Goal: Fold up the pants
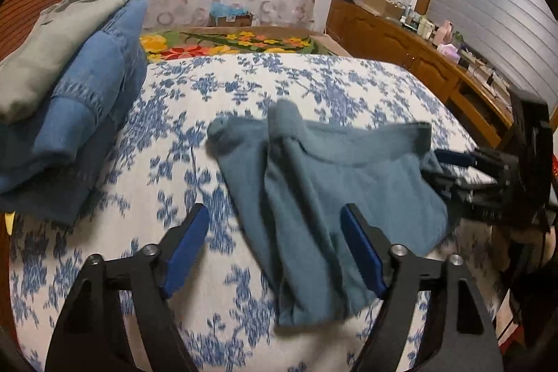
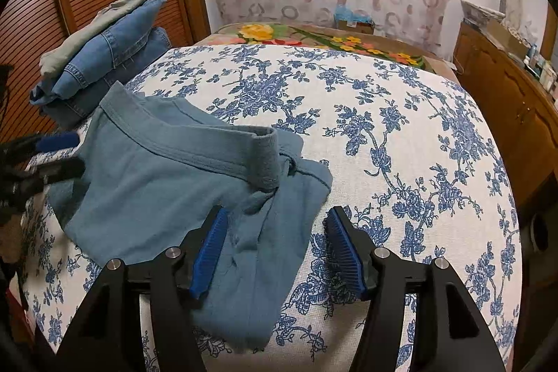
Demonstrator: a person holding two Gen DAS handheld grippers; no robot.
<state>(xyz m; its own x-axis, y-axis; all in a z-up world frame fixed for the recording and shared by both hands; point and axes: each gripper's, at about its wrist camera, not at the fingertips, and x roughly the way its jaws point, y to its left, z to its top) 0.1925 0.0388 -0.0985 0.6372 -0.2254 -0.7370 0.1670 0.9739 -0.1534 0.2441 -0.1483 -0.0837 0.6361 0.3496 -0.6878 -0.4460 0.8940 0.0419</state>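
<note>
Teal-blue pants (image 1: 321, 190) lie folded and bunched on the white bedspread with blue flowers (image 1: 216, 86). They also show in the right wrist view (image 2: 167, 183), waistband across the top. My left gripper (image 1: 275, 215) is open and empty, just above the pants' left edge. My right gripper (image 2: 275, 218) is open and empty, over the pants' right edge. The right gripper also shows in the left wrist view (image 1: 450, 169) at the pants' right side. The left gripper shows in the right wrist view (image 2: 64, 152) at their left side.
A stack of folded clothes (image 1: 69, 93), denim under a grey-green piece, sits at the bed's left; it shows in the right wrist view too (image 2: 104, 51). A floral blanket (image 1: 226, 42) lies at the far end. A wooden dresser (image 1: 418, 54) with small items stands on the right.
</note>
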